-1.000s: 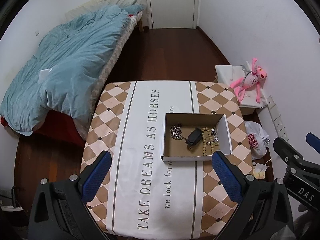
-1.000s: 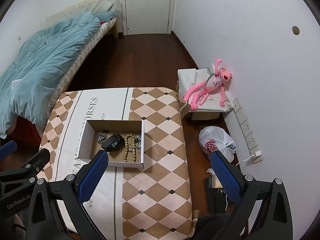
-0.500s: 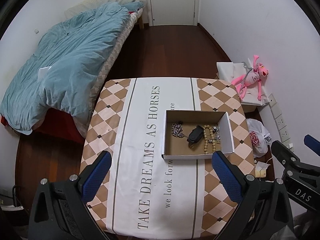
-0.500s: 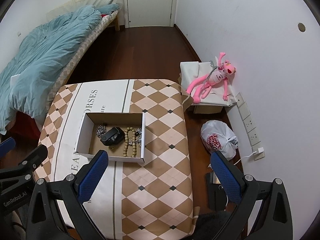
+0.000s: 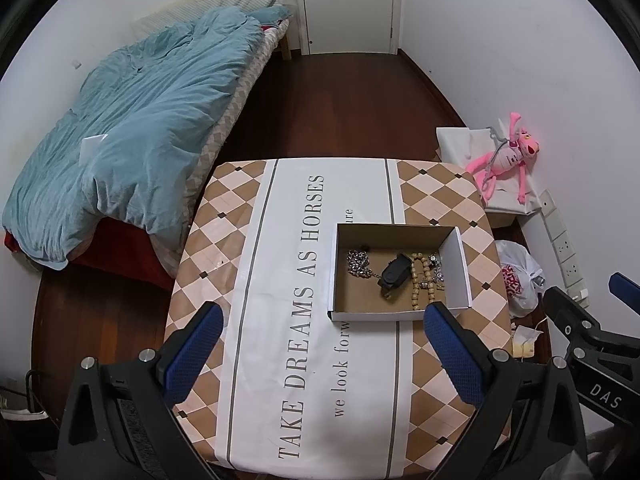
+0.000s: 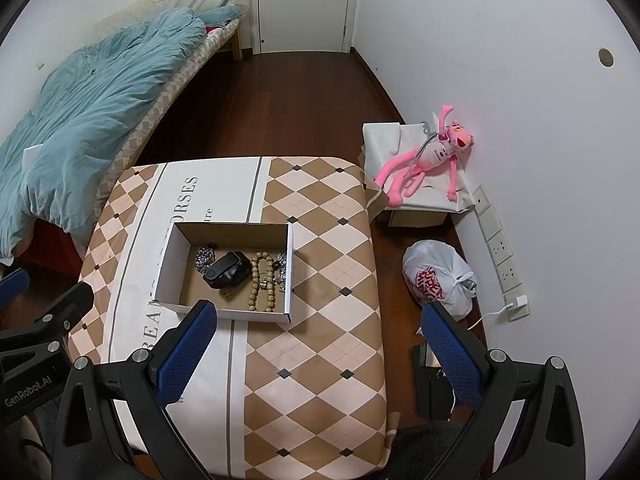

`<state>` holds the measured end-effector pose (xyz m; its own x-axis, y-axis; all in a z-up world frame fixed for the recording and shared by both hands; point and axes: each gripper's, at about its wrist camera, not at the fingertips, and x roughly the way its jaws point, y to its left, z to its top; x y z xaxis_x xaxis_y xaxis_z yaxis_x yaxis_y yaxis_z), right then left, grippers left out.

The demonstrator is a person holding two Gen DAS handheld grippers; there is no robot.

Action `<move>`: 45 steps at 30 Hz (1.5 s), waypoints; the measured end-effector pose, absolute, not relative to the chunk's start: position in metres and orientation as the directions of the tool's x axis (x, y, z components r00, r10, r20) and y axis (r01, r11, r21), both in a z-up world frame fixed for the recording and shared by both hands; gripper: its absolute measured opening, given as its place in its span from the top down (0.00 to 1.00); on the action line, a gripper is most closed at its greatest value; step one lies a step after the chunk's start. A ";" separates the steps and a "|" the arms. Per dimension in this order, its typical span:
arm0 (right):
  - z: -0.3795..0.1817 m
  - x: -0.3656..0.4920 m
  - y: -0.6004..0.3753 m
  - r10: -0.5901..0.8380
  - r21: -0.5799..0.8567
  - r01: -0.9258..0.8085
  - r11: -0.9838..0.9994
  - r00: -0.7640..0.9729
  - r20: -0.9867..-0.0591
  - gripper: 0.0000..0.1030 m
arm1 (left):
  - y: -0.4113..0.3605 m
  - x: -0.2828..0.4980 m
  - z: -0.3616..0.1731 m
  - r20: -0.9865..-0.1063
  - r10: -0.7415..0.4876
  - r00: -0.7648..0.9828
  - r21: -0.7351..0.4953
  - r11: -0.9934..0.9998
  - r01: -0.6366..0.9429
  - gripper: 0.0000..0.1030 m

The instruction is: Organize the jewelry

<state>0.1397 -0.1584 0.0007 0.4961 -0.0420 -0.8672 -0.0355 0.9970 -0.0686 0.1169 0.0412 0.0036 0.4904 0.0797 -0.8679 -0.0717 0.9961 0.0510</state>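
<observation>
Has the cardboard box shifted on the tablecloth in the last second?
No. The cardboard box covers the same printed lettering on the tablecloth; only the camera moved.

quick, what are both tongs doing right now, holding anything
Left tongs: open, holding nothing, above the table.
Right tongs: open, holding nothing, back from the cardboard box.

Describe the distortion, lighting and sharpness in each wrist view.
Left wrist view: strong fisheye bending, dark corners, the door and walls curve; even indoor light, the box is sharp, and the open left gripper is sharp too. Right wrist view: same curving, a pink tint on the wall by the plush toy; beads are crisp between the open right gripper.
</observation>
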 end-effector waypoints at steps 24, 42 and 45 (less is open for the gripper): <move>-0.002 0.136 -0.153 -0.035 -0.065 -0.042 0.997 0.493 -0.869 0.00 | 0.043 0.111 0.004 -0.858 0.091 0.505 0.057 0.995 -0.083 0.00; -0.003 0.136 -0.147 -0.031 -0.067 -0.058 0.996 0.487 -0.873 0.00 | 0.044 0.107 0.004 -0.859 0.093 0.504 0.060 0.995 -0.082 0.00; -0.003 0.137 -0.147 -0.028 -0.068 -0.066 0.996 0.485 -0.874 0.00 | 0.045 0.107 0.004 -0.859 0.093 0.504 0.060 0.995 -0.081 0.00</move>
<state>0.1365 -0.1473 -0.0029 0.4845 -0.0277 -0.8744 -0.0659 0.9955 -0.0680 0.1068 0.0453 0.0041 0.5042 0.0929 -0.8586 -0.0805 0.9949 0.0604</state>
